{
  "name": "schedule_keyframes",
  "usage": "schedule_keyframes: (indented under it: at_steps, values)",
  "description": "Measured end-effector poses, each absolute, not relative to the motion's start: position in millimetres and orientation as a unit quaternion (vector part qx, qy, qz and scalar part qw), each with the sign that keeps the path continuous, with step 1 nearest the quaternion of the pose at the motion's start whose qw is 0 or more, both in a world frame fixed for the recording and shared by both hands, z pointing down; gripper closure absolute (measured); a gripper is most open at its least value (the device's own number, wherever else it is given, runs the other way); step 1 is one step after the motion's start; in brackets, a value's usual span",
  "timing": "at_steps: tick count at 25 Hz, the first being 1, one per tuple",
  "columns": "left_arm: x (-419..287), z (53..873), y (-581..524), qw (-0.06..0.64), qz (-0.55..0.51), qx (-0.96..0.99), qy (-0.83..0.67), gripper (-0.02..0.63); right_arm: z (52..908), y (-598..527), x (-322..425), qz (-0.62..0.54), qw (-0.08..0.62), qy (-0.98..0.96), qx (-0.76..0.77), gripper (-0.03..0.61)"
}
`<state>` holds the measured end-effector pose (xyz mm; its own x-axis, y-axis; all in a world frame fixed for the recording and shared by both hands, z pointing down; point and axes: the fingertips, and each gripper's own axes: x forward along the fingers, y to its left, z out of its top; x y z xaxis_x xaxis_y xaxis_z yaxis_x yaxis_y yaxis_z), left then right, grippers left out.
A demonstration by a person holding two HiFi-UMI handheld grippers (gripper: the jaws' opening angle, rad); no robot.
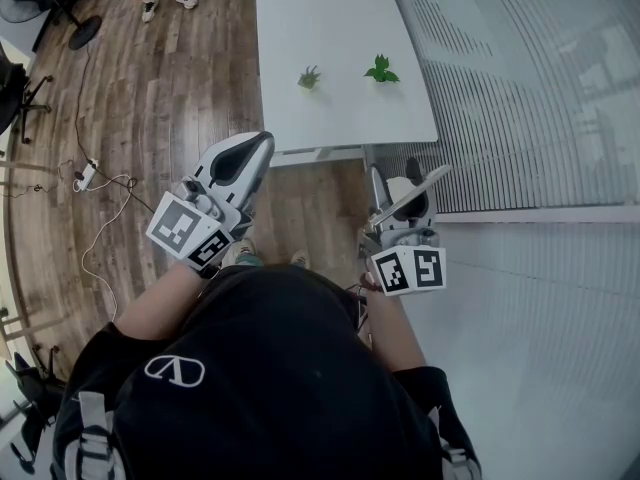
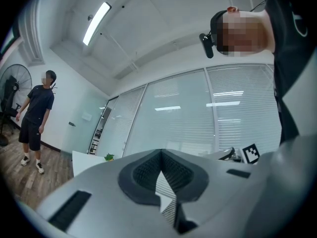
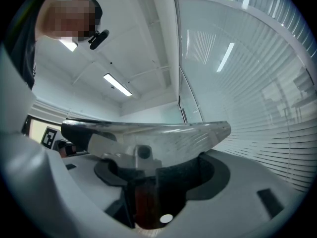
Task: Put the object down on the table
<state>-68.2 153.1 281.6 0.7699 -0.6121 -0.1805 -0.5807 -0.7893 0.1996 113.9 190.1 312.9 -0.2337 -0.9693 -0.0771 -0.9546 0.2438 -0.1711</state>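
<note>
Person's black shirt point(image 1: 260, 388) fills 6 o'clock in the head view. Just beyond it, L gripper point(image 1: 255, 153) sits at approx 10 o'clock of the shirt. Its jaws are clenched tip to tip w/ nothing between, as the left gripper view shows.

R gripper point(image 1: 395, 176) is at approx 2 o'clock of the shirt, grasping a metal-bladed tool point(image 3: 163, 140). The reddish-brown handle point(image 3: 143, 197) stands between the pads and the shiny blade lies crosswise above the jaws. The tool is up in the air, short of the white table point(image 1: 340, 28), not touching it.

Table lies at 12 o'clock, past both grippers. It carries 2 small green plants point(image 1: 309, 77), side by side but apart.

Wood floor point(image 1: 170, 98) runs from 9 to 11 o'clock, w/ a power strip point(image 1: 85, 175) on it. A glass wall w/ blinds point(image 1: 520, 88) is at 2 o'clock.
</note>
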Motion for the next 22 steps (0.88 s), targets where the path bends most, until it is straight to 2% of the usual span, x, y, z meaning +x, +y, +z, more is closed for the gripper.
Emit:
schedule_keyframes:
  at_steps: [13, 22]
  values:
    - [-77, 276, 154, 0.061, -0.122, 0.938, -0.317, 0.609, 307, 188, 106, -0.037, 0.08, 0.785, -0.613, 0.262]
    - [-112, 273, 141, 0.059, -0.133, 0.939, -0.311, 0.609, 301, 179, 76, -0.026, 0.075, 0.779, -0.622, 0.264]
